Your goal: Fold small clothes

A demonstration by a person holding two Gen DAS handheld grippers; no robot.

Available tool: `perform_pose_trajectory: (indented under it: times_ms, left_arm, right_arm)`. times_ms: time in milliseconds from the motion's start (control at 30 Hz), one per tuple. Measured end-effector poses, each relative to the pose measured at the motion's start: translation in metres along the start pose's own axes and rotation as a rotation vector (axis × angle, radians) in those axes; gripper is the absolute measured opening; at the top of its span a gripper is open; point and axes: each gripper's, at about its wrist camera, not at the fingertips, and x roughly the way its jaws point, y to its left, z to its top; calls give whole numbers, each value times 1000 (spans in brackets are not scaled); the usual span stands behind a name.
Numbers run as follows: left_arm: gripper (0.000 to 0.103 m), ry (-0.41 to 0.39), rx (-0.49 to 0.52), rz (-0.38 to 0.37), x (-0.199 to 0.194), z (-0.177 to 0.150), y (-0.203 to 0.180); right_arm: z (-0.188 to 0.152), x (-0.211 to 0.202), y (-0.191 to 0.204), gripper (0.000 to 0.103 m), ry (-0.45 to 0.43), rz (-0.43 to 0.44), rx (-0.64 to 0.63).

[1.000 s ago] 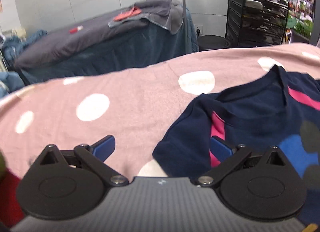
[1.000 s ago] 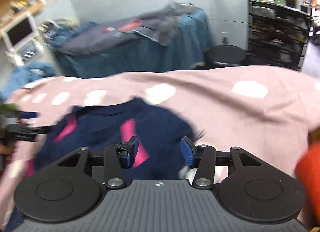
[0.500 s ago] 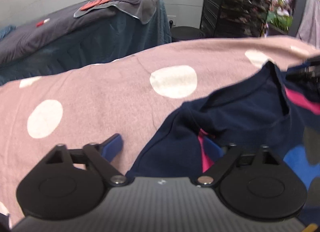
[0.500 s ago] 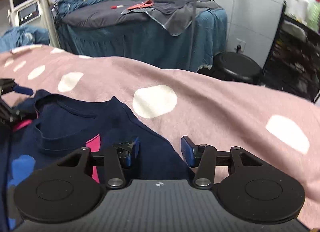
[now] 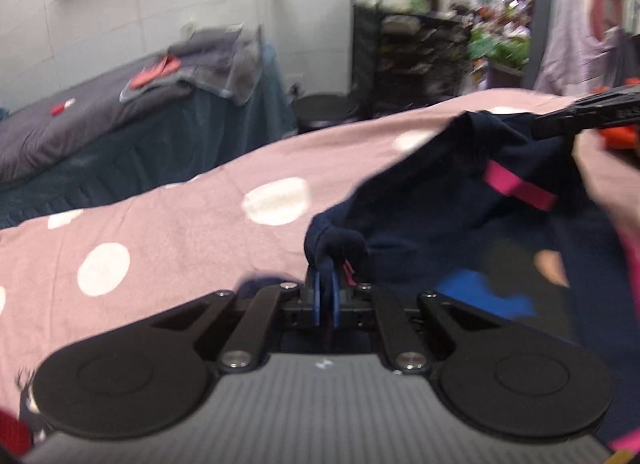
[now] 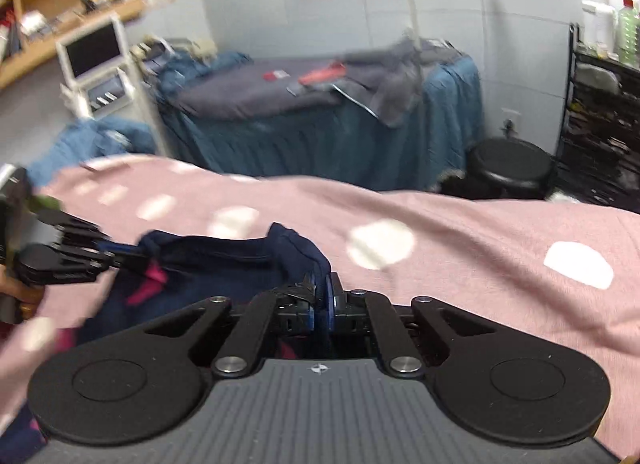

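Closing since before, both tools pinching navy shirt [image 5: 460,220], lifted

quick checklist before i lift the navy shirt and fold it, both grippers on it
1. Left gripper pinching the navy shirt: ok, a bunch of fabric sits between its pads.
2. Right gripper pinching the shirt: ok, though its jaws are closing the last bit.
3. Shirt top edge spanning between the grippers: ok, it runs across with some sag.
4. Pink spotted cover not caught in either grip: cannot tell.
5. Lower hem free: cannot tell, out of view.
6. Clear view: not ok, both views are blurred.
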Motion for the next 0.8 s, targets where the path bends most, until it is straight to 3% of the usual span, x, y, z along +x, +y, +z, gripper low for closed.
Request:
perform_pose_trajectory:
  times_ms: [133, 233, 333, 433, 500, 633, 800]
  left_arm:
    - [6, -48, 27, -57, -84, -35, -33]
    - [6, -48, 26, -55, -137, -68, -59]
    - [6, -33, 24, -105, -175, -100, -85]
    - [6, -22, 12, -123, -197, -127, -107]
    - [6, 0, -14, -173, -202, -142, -116]
    - [6, 45, 0, -173, -208, -165, -129]
    - [6, 103, -7, -316, -216, -181, -129]
  right_arm:
    - [-21, -64, 21, 9, -34, 113, 35]
    - [-49, -116, 37, 9, -40, 187, 28]
    - [-82, -154, 52, 9, -7, 223, -12]
    - [-113, -172, 61, 9, 49, 200, -75]
    - [-131, -179, 61, 9, 63, 216, -59]
    - [-158, -191, 67, 9, 69, 211, -58]
    - [-183, -199, 72, 9, 89, 215, -78]
